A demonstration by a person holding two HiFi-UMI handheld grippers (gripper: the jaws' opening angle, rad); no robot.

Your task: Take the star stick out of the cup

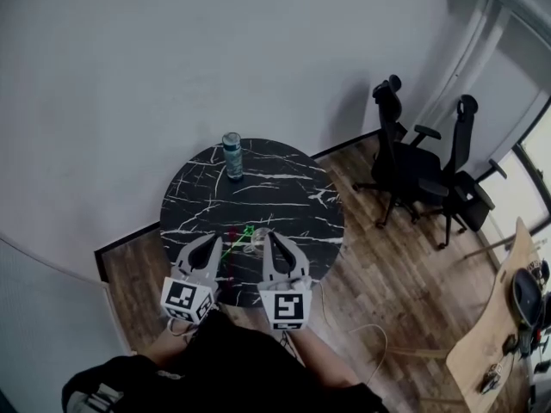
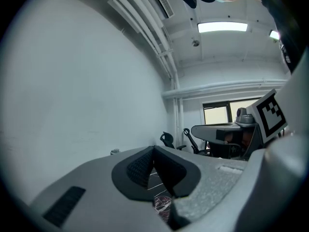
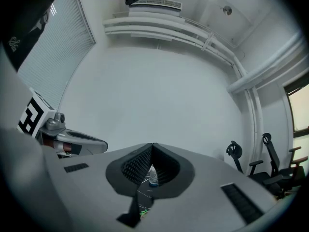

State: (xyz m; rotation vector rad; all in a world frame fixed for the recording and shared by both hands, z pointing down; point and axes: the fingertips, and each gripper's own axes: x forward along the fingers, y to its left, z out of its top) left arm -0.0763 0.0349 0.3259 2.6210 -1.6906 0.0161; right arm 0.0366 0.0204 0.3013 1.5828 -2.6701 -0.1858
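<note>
Star stick [image 1: 235, 244], as far as I can make out from the head view, is the thin green stem with a reddish bit at its top. It leans out of the small clear cup [image 1: 256, 245] near the front edge of the round black table [image 1: 284, 188].

The left gripper [image 1: 213, 241] hangs just left of the stem, its jaws pressed together at the tips and holding nothing. The stem is slight and tilted, so shut jaws pushed in from this side would likely knock it aside, or tip the light cup toward the table edge, which is close.

The cup sits between the two tools, the stem leaning to its left. The right gripper [image 1: 273, 237] is just beside the cup's right side, its jaws likewise closed with nothing in them. A nudge from there could slide the cup or send it over. Either tool needs to spread its jaws before going in.

Across the table, a bottle [image 1: 232, 155] stands well apart.
</note>
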